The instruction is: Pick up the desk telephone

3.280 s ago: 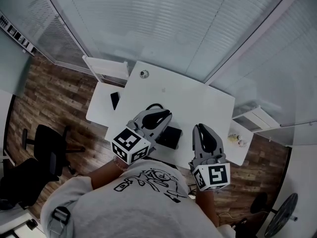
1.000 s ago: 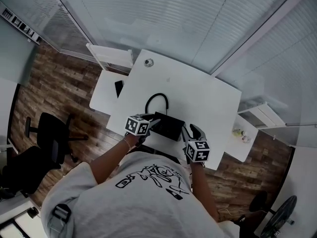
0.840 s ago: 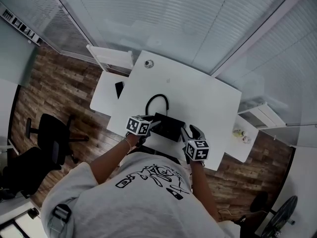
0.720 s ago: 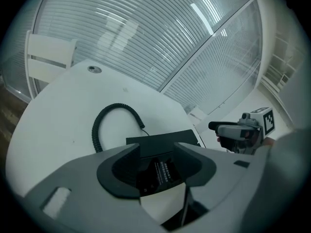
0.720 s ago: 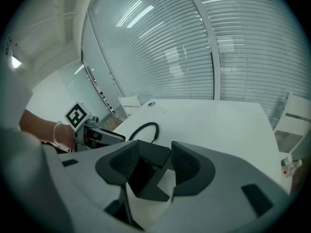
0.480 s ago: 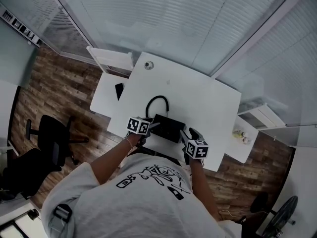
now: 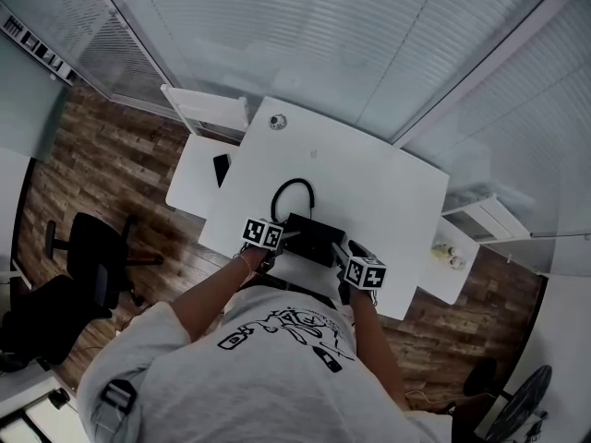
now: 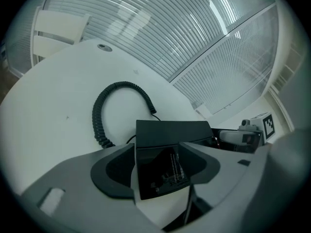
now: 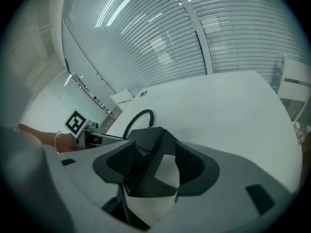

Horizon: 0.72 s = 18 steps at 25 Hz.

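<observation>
The black desk telephone (image 7: 312, 238) lies on the white desk (image 7: 369, 183), its coiled cord (image 7: 294, 192) looping behind it. My left gripper (image 7: 284, 239) is at the phone's left end and my right gripper (image 7: 343, 251) at its right end. In the left gripper view the phone (image 8: 170, 132) fills the gap of the left gripper (image 8: 156, 166), whose jaws are opening. In the right gripper view a corner of the phone (image 9: 150, 140) sits between the opening jaws of the right gripper (image 9: 154, 166). No pad visibly presses on it.
A round fitting (image 7: 276, 121) sits at the desk's far corner. A low white side table (image 7: 189, 187) at the left carries a small black device (image 7: 222, 168). A white chair (image 7: 205, 109) stands behind, a black office chair (image 7: 92, 261) at the left, and a white shelf (image 7: 452, 257) at the right.
Both grippers have come down from near my head to the phone's two ends and sunk lower over the last second. The phone has stayed on the desk.
</observation>
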Each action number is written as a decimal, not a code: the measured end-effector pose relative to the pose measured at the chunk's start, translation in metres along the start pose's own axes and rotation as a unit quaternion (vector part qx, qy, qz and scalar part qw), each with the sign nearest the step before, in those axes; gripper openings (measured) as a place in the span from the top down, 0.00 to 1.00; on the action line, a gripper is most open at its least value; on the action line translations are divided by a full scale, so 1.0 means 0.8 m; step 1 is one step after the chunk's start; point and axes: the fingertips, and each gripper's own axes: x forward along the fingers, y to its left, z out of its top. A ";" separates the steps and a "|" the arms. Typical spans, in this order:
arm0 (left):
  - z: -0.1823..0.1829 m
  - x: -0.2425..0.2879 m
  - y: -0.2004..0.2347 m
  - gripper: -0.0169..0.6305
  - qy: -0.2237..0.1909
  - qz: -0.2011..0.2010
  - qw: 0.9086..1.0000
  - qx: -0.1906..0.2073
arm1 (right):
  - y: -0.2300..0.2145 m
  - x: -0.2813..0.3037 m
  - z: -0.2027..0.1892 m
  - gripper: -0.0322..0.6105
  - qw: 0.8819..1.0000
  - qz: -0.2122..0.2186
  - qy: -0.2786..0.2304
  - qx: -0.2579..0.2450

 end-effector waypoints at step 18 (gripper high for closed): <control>-0.003 0.012 0.000 0.56 0.011 -0.020 1.000 0.006 | -0.004 0.027 -0.018 0.61 0.999 0.014 0.021 0.033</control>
